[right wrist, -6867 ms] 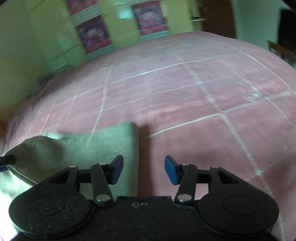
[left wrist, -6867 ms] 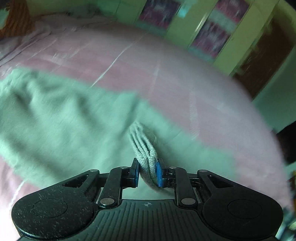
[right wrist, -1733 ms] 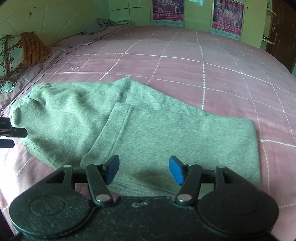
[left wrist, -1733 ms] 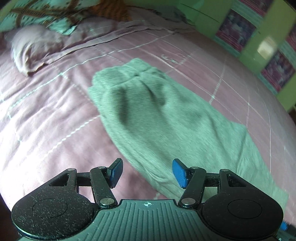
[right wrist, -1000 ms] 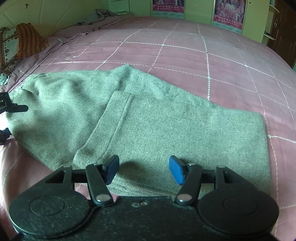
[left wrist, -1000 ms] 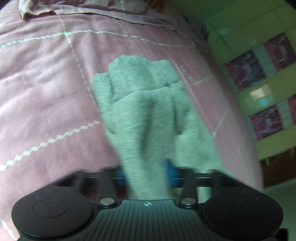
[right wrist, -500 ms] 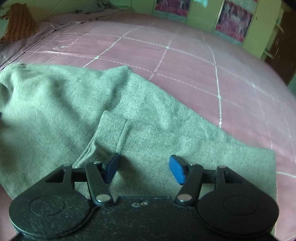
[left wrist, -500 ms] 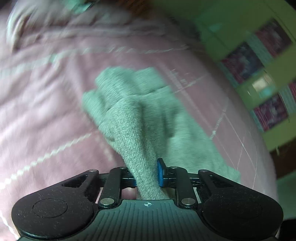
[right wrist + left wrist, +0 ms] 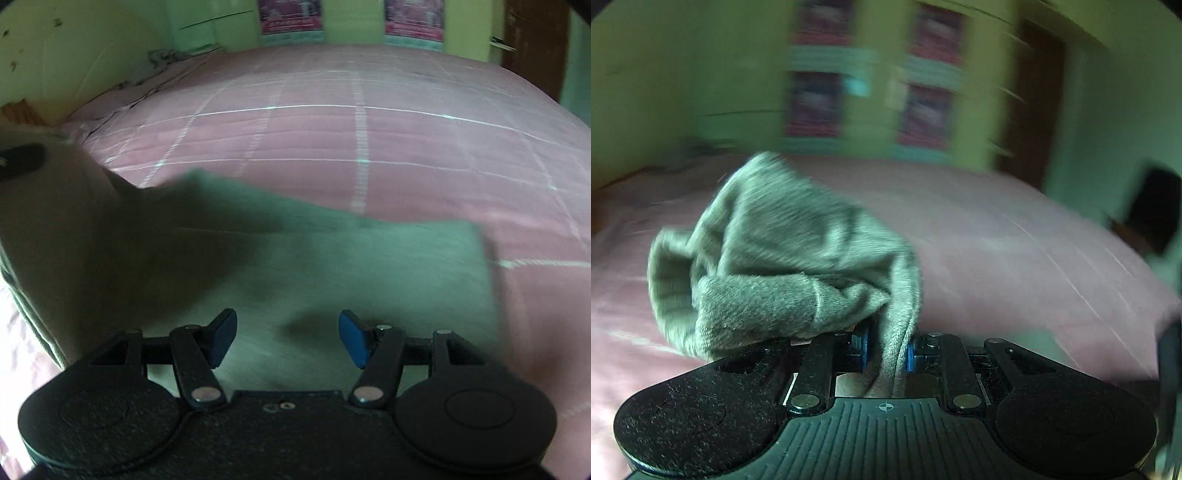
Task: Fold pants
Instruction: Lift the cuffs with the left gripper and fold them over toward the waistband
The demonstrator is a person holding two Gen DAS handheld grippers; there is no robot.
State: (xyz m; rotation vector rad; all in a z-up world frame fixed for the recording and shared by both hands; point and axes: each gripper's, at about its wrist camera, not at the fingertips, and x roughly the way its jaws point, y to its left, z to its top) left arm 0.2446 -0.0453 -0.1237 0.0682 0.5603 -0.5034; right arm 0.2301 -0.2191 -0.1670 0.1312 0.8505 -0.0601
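The left gripper has its jaws clamped on a bunched edge of the pants, lifting that end off the pink bed toward 10 o'clock, probably to carry it over the rest as a fold. The right gripper, jaws apart and empty, hovers over the flat part of the garment at its 12 o'clock, seemingly ready to pin it down.
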